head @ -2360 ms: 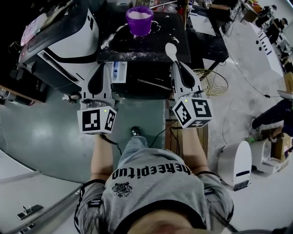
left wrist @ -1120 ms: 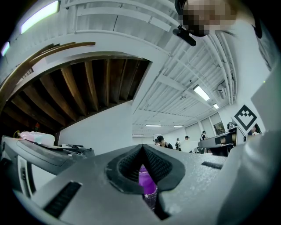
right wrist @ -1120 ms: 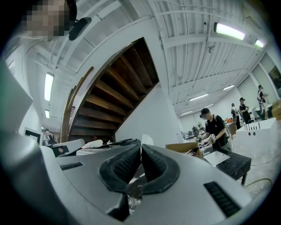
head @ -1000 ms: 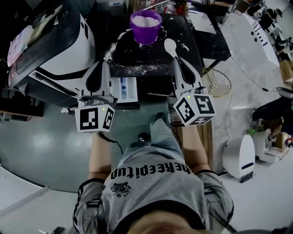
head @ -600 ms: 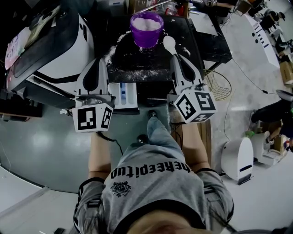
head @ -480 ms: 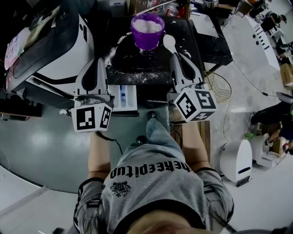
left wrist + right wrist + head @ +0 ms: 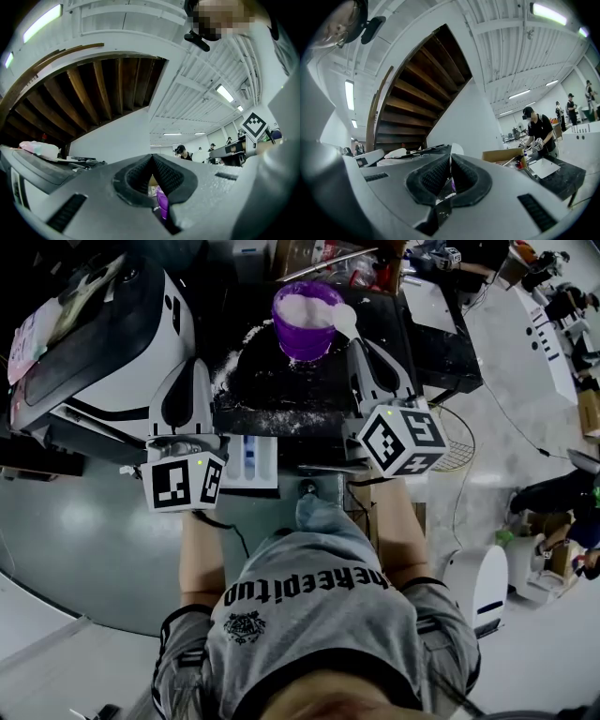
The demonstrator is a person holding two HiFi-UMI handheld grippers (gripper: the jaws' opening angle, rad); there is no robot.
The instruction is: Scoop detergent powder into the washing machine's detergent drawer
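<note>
purple cup [image 7: 302,332] upright, full of white powder [image 7: 300,304]. white spoon [image 7: 345,321] in my right gripper [image 7: 360,345], bowl at cup's rim. detergent drawer [image 7: 249,461] open.

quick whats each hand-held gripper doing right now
Left hand-held gripper: closed, empty.
Right hand-held gripper: closed on the white spoon.

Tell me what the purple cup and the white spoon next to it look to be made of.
Purple cup: probably plastic. The wall is one even bright purple and the rim is thin. The finish is hard to judge in this light.
Spoon: likely plastic too, plain white with a smooth, thin bowl. Ceramic cannot be ruled out.
</note>
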